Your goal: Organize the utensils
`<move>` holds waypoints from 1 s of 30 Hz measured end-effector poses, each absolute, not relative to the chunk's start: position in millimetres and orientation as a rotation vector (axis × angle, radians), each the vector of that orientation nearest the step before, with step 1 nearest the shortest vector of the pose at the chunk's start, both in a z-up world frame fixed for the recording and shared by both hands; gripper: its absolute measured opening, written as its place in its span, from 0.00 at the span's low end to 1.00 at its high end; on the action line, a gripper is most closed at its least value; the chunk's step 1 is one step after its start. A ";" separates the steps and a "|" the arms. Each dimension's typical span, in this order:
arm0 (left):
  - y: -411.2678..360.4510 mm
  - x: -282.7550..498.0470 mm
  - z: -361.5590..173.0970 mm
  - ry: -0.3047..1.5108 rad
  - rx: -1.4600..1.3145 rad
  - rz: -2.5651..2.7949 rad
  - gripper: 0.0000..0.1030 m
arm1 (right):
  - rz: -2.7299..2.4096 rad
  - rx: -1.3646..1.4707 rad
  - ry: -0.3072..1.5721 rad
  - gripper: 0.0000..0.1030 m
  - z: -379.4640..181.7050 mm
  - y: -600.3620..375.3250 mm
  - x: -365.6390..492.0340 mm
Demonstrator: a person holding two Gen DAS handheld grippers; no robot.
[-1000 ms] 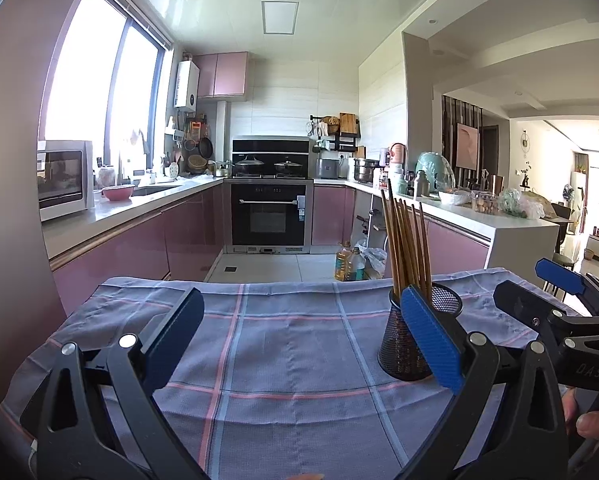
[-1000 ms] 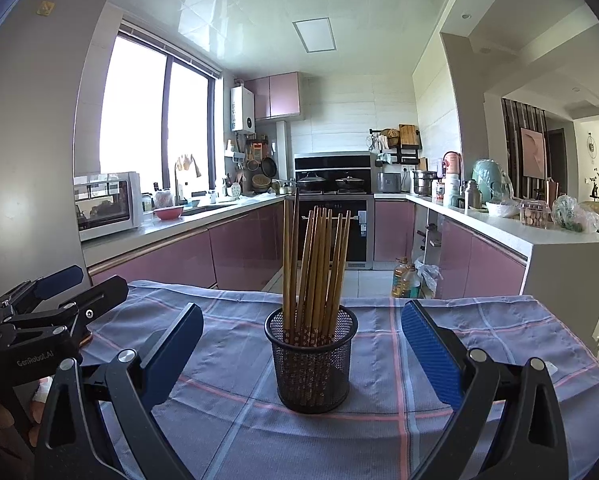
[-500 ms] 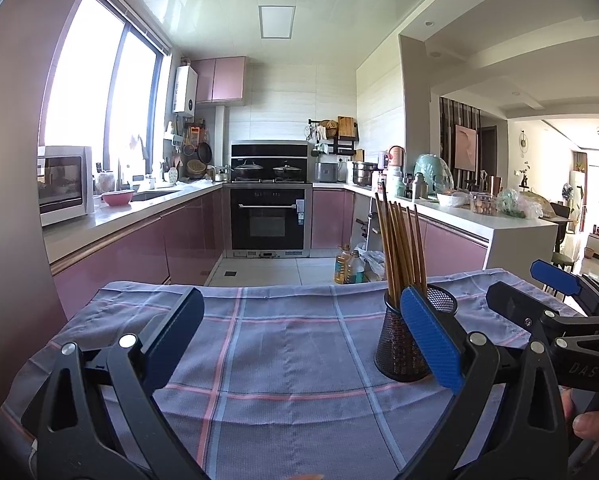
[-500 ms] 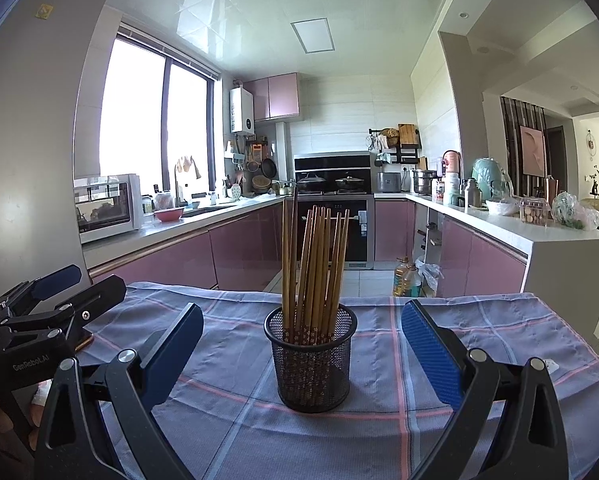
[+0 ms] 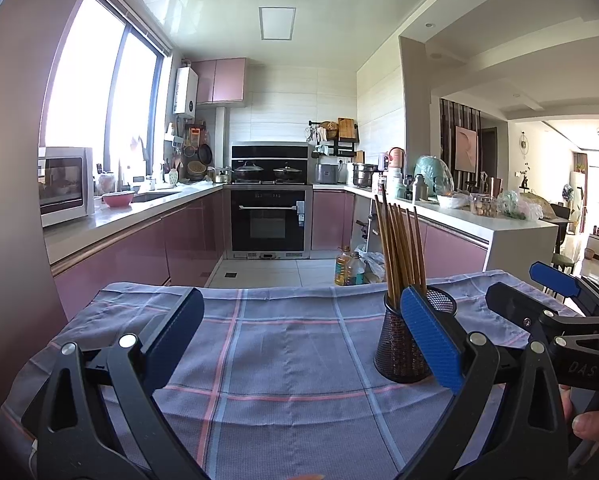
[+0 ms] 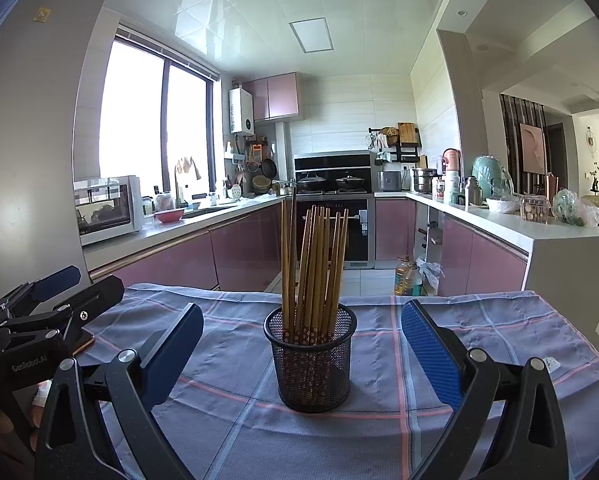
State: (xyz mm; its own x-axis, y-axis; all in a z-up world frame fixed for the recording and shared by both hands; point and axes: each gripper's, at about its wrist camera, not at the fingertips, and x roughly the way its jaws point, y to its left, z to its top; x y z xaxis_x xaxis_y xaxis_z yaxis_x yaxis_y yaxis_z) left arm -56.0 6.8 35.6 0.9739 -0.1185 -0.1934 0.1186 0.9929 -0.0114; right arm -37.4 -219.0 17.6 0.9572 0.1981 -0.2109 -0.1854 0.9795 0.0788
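Observation:
A black mesh holder (image 6: 311, 356) stands upright on a blue checked tablecloth (image 6: 439, 332), filled with several wooden chopsticks (image 6: 315, 264). My right gripper (image 6: 299, 344) is open, its blue pads wide apart on either side of the holder and nearer the camera, touching nothing. In the left wrist view the same holder (image 5: 403, 344) with its chopsticks (image 5: 399, 248) sits to the right, partly behind the right pad. My left gripper (image 5: 303, 332) is open and empty over bare cloth (image 5: 279, 344). Each gripper appears in the other's view: the right gripper (image 5: 559, 292) and the left gripper (image 6: 55, 292).
The table's far edge drops to the kitchen floor, where oil bottles (image 5: 349, 268) stand. Beyond are pink cabinets, an oven (image 5: 269, 220) and a white counter (image 6: 539, 228) on the right. A person's hand (image 5: 587, 424) holds the right gripper's handle.
The left wrist view has tilted up slightly, so the holder and table sit a little lower in it. The right wrist view is almost the same. Both grippers stay open.

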 end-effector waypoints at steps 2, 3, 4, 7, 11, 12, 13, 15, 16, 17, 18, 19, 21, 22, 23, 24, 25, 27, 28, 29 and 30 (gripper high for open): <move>6.5 -56.1 36.3 0.193 0.003 -0.120 0.94 | 0.194 0.060 0.219 0.93 17.8 -219.4 -37.2; 6.6 -56.1 36.1 0.195 0.002 -0.120 0.94 | 0.195 0.060 0.220 0.93 17.9 -219.4 -36.9; 6.6 -56.1 36.0 0.195 0.001 -0.119 0.94 | 0.194 0.060 0.220 0.93 17.5 -219.4 -37.0; 6.5 -56.3 36.0 0.194 0.000 -0.119 0.94 | 0.194 0.059 0.217 0.93 17.8 -219.5 -37.0; 6.3 -56.1 36.0 0.194 0.002 -0.120 0.94 | 0.194 0.062 0.218 0.93 17.1 -219.5 -37.0; 5.9 -56.3 36.3 0.194 0.003 -0.119 0.94 | 0.195 0.062 0.218 0.93 17.2 -219.4 -36.7; 6.0 -56.2 36.3 0.195 0.003 -0.120 0.94 | 0.195 0.061 0.219 0.93 17.2 -219.3 -36.7; 5.6 -56.5 36.5 0.195 0.002 -0.121 0.94 | 0.195 0.061 0.218 0.93 17.2 -219.4 -36.9; 5.6 -56.5 36.6 0.195 0.002 -0.121 0.94 | 0.195 0.062 0.219 0.93 17.3 -219.5 -36.8; 5.6 -56.5 36.9 0.195 0.002 -0.122 0.94 | 0.197 0.063 0.220 0.93 17.3 -219.5 -36.6; 5.5 -56.5 36.6 0.194 0.002 -0.122 0.94 | 0.196 0.063 0.219 0.93 17.1 -219.6 -37.0; 5.5 -56.6 36.7 0.194 0.002 -0.121 0.94 | 0.196 0.061 0.218 0.93 17.1 -219.4 -37.1; 5.3 -56.2 36.9 0.195 0.003 -0.122 0.94 | 0.196 0.060 0.218 0.93 17.3 -219.0 -36.9; 5.3 -56.3 37.0 0.196 0.002 -0.122 0.94 | 0.196 0.060 0.217 0.93 17.4 -219.0 -36.8; 5.4 -56.0 37.2 0.197 0.000 -0.123 0.94 | 0.196 0.061 0.218 0.93 17.4 -219.0 -36.7; 5.4 -55.6 37.2 0.197 0.000 -0.123 0.94 | 0.197 0.061 0.219 0.93 17.3 -218.8 -36.7; 5.0 -55.6 37.4 0.196 0.001 -0.123 0.94 | 0.196 0.060 0.218 0.93 17.4 -218.3 -37.2; 5.3 -55.2 37.5 0.196 0.001 -0.123 0.94 | 0.197 0.060 0.217 0.93 17.3 -217.8 -36.9; 5.2 -55.2 37.5 0.197 0.001 -0.123 0.94 | 0.197 0.060 0.218 0.93 17.7 -218.0 -37.0; 5.1 -54.9 37.5 0.198 0.000 -0.123 0.94 | 0.197 0.061 0.218 0.93 17.7 -218.0 -37.0; 5.0 -55.6 37.2 0.197 0.001 -0.123 0.94 | 0.198 0.061 0.219 0.93 17.7 -217.8 -36.9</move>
